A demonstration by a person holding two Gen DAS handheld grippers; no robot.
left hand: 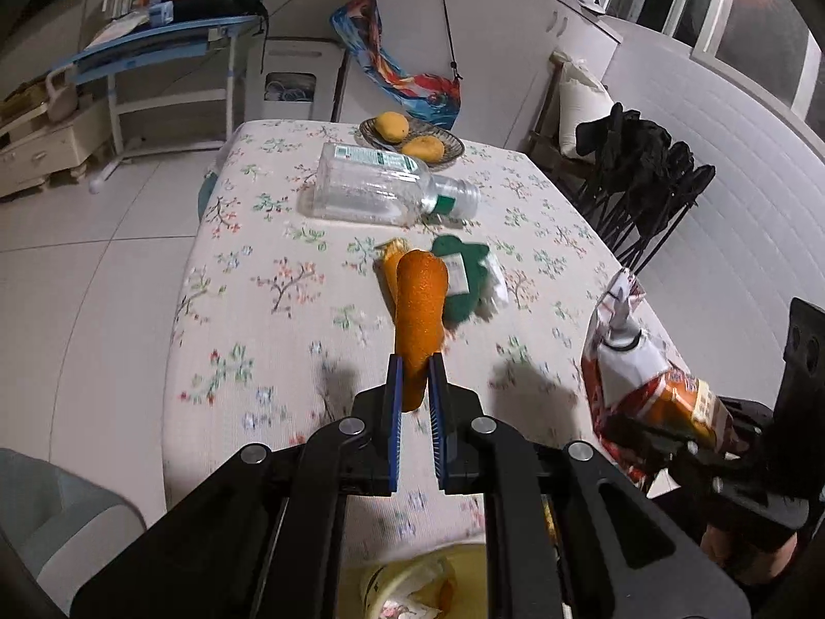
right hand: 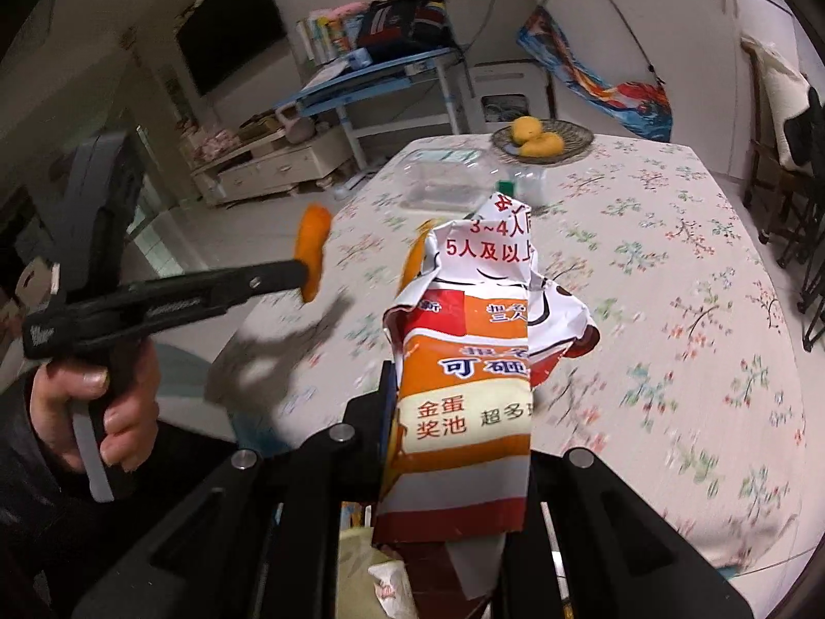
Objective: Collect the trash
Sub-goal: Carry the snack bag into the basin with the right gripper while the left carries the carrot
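The left gripper (left hand: 412,376) is closed on a light, soft orange peel (left hand: 420,309) at its end, and the right gripper (right hand: 454,412) pinches a thin, crinkly snack wrapper (right hand: 464,361) by its lower part.

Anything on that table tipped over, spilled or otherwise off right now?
The clear bottle lies on its side mid-table, uncapped, neck toward the green wrapper. No liquid shows on the cloth. The fruit sits properly in its basket.
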